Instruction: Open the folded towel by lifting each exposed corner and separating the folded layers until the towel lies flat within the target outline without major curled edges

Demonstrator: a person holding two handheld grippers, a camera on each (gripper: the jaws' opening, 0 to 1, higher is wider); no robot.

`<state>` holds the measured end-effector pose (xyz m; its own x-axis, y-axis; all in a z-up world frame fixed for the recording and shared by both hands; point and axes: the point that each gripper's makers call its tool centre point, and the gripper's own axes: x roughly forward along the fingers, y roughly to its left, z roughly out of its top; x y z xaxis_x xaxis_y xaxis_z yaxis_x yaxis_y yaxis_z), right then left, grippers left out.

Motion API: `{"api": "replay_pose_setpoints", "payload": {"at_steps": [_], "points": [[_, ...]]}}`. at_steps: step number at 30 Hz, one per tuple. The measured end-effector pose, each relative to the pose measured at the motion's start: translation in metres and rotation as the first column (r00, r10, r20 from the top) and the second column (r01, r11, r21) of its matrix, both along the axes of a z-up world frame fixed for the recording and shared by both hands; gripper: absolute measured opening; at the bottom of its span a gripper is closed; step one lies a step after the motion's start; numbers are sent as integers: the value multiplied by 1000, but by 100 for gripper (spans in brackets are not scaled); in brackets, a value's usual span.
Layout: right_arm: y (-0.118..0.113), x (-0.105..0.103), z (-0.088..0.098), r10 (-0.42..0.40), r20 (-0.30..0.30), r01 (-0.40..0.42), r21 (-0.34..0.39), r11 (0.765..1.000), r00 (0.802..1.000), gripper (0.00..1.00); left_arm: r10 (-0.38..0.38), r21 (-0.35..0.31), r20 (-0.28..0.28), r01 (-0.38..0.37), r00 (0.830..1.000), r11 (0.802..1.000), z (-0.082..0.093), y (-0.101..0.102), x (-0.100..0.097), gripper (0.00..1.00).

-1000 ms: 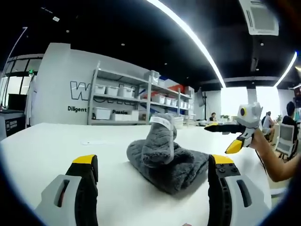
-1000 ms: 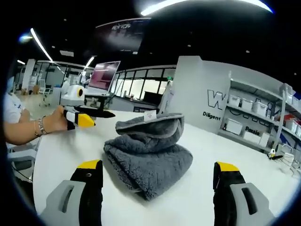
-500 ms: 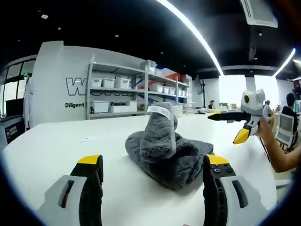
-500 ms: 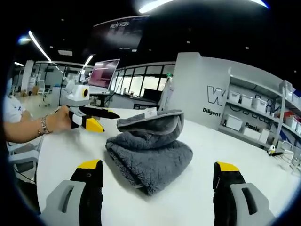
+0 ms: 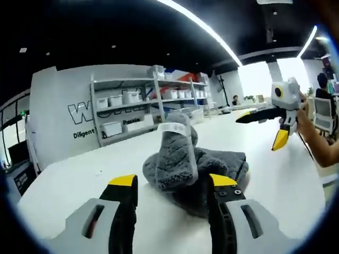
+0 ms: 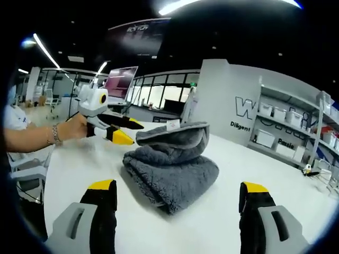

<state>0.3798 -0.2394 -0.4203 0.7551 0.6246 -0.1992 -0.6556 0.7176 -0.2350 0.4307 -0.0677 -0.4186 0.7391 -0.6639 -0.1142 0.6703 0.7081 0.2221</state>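
A grey fluffy towel (image 5: pixel 185 164) lies folded on the white table (image 5: pixel 69 185), its top layer standing up in a hump with a white label (image 5: pixel 172 127). My left gripper (image 5: pixel 172 181) is open, its yellow-tipped jaws on either side of the towel's near edge. In the right gripper view the same left gripper (image 6: pixel 130 130), held by a hand (image 6: pixel 71 129), has its jaws right at the raised fold of the towel (image 6: pixel 169 169). My right gripper (image 6: pixel 177 186) stands open a little short of the towel, nothing between its jaws. It also hangs in the air to the towel's right (image 5: pixel 260 128).
Grey shelving with white bins (image 5: pixel 127 114) stands behind the table against a lettered wall. More bins sit on shelves (image 6: pixel 280 129) at the right. A monitor (image 6: pixel 119 84) and desks lie beyond the table's far edge. People sit in the background (image 5: pixel 323 90).
The left gripper has moved in to the towel's raised fold and its jaws have narrowed. The right gripper has stayed nearly still and open.
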Motion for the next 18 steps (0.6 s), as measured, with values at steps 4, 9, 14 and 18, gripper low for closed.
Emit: {"api": "replay_pose_setpoints", "payload": {"at_steps": [4, 9, 14, 18], "points": [[0, 0, -3, 4, -8, -4, -2, 1000, 1000, 96, -4, 41, 2, 4, 1000, 999, -5, -2, 0, 37], [1, 0, -4, 8, -8, -8, 1, 1000, 1000, 96, 5, 91, 23, -7, 1000, 996, -11, -5, 2, 34], [0, -2, -3, 5, -5, -5, 9, 1000, 1000, 95, 16, 87, 50, -21, 999, 996, -11, -11, 2, 28], [-2, -2, -3, 4, -6, -4, 15, 1000, 1000, 94, 23, 102, 61, -29, 998, 994, -12, -12, 3, 24]]}}
